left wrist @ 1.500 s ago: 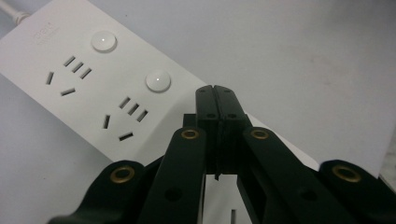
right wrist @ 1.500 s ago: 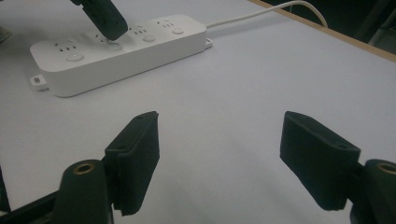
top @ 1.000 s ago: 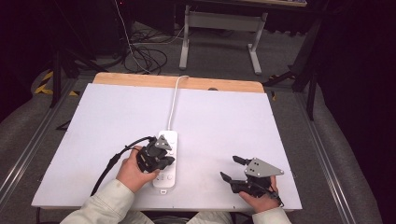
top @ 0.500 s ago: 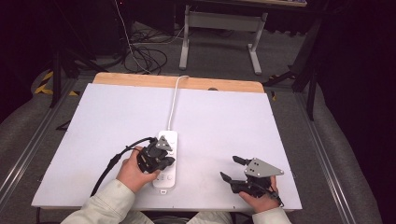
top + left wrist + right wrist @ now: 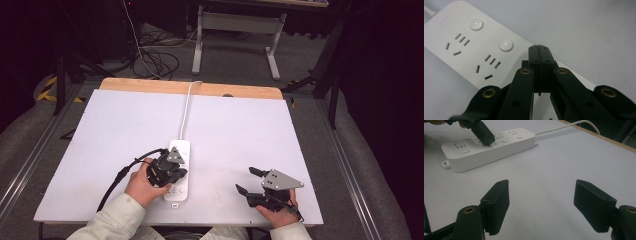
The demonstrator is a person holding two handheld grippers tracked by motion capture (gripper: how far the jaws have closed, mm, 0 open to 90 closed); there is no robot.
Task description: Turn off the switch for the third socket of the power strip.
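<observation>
White table (image 5: pixel 100 150); power strip (image 5: pixel 461 47) under left gripper's (image 5: pixel 539 47) pressed-together fingers; right gripper's (image 5: pixel 541 202) fingers spread, well apart

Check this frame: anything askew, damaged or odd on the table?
Nothing stands out. The white power strip lies flat and intact, the left gripper closed over its buttons, the right gripper open on the bare board.

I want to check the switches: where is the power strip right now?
In the high view the power strip lies near the table's front edge, left of centre, under the shut left gripper.
</observation>
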